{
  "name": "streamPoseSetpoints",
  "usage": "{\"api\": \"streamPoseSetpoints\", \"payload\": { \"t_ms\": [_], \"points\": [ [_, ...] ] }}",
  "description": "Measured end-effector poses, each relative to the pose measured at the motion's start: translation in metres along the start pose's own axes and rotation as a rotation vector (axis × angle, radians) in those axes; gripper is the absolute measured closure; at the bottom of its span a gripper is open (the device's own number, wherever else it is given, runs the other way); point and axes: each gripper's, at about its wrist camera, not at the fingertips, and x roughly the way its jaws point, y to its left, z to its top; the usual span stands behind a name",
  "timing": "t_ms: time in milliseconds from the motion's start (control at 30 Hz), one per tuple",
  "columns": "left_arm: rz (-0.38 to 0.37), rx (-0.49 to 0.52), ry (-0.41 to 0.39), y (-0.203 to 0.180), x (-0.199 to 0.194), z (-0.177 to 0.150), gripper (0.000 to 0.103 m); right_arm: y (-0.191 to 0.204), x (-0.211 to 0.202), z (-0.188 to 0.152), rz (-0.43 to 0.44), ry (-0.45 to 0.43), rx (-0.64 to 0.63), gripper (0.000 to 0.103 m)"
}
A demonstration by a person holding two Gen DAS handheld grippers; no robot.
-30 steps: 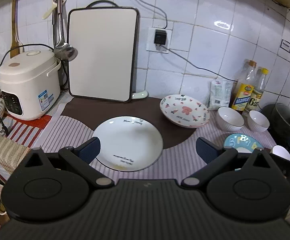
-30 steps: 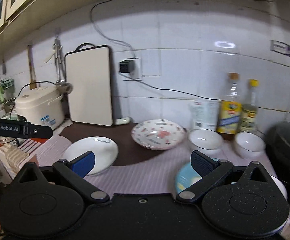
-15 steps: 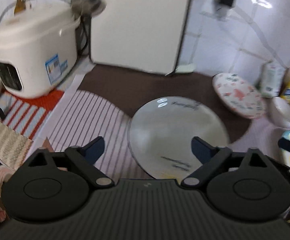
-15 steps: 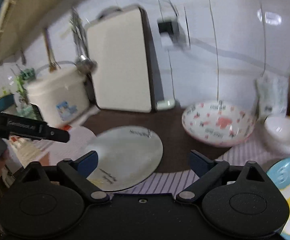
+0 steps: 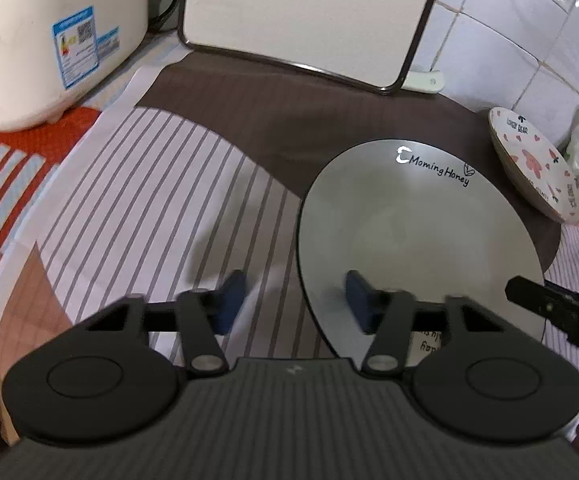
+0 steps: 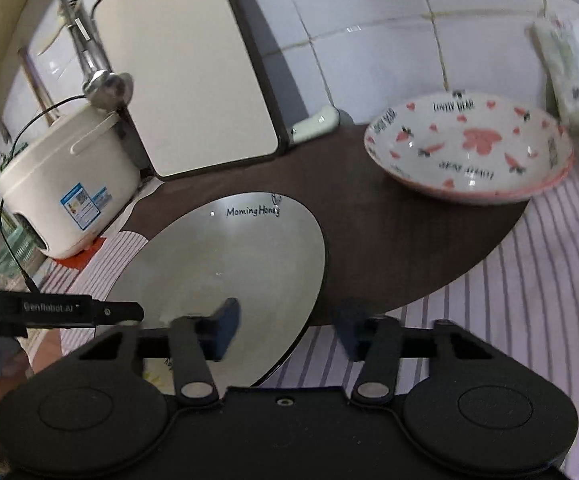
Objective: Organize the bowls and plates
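A white plate (image 5: 417,236) marked "Morning Honey" lies flat on the striped mat; it also shows in the right wrist view (image 6: 225,268). My left gripper (image 5: 295,300) is open and straddles the plate's left rim, one finger over the plate, one over the mat. My right gripper (image 6: 287,330) is open and straddles the plate's right rim the same way. A pink-patterned "Lovely Bear" bowl (image 6: 469,148) stands further right, also in the left wrist view (image 5: 537,168).
A white rice cooker (image 5: 45,32) stands at the back left on a red striped cloth. A white cutting board (image 5: 309,12) leans on the tiled wall. A ladle (image 6: 105,84) hangs above the cooker. A white packet (image 6: 573,60) stands at the far right.
Both grippers have dropped and closed in on the white plate from either side. Their jaws have narrowed from wide open to about half, each now astride the plate's rim.
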Motion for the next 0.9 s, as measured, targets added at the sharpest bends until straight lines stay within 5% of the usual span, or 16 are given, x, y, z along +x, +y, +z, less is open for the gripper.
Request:
{"api": "streamPoseSetpoints", "payload": {
  "t_ms": [100, 500, 900],
  "points": [
    [-0.032, -0.008, -0.001, -0.001, 0.0, 0.0, 0.068, -0.005, 0.005, -0.001, -0.009, 0.019, 0.013, 0.084],
    [-0.02, -0.014, 0.007, -0.022, -0.003, -0.001, 0.075, -0.018, -0.005, 0.005, 0.034, 0.032, 0.088, 0.086],
    [-0.135, 0.08, 0.015, -0.09, -0.045, -0.024, 0.075, -0.048, -0.105, -0.005, -0.038, -0.044, 0.102, 0.086]
  ]
}}
